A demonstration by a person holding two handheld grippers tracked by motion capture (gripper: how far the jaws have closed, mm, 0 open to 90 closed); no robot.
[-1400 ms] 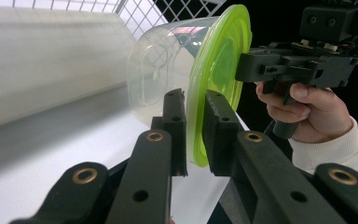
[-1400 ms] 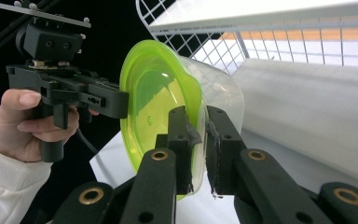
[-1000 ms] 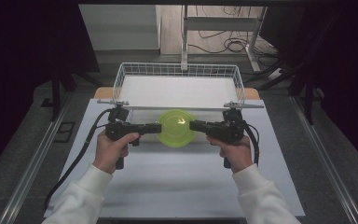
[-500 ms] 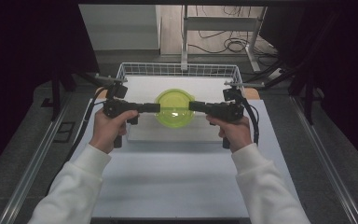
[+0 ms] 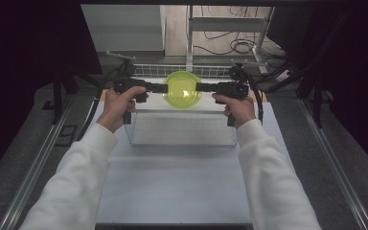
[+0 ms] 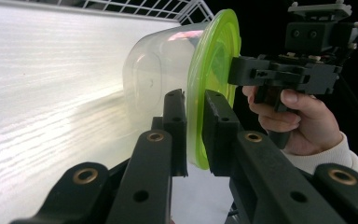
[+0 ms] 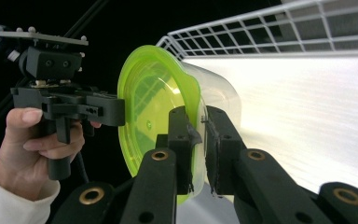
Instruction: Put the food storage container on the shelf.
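Left gripper (image 5: 162, 88) and right gripper (image 5: 202, 87) each clamp the rim of the lidded container (image 5: 183, 90), carried above the wire basket's (image 5: 206, 71) far edge. Keep both level; lower evenly, release together.

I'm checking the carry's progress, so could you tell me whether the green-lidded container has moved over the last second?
Yes. The green-lidded container, held between the left gripper and right gripper, has moved away from the person, toward the wire basket's far rim.
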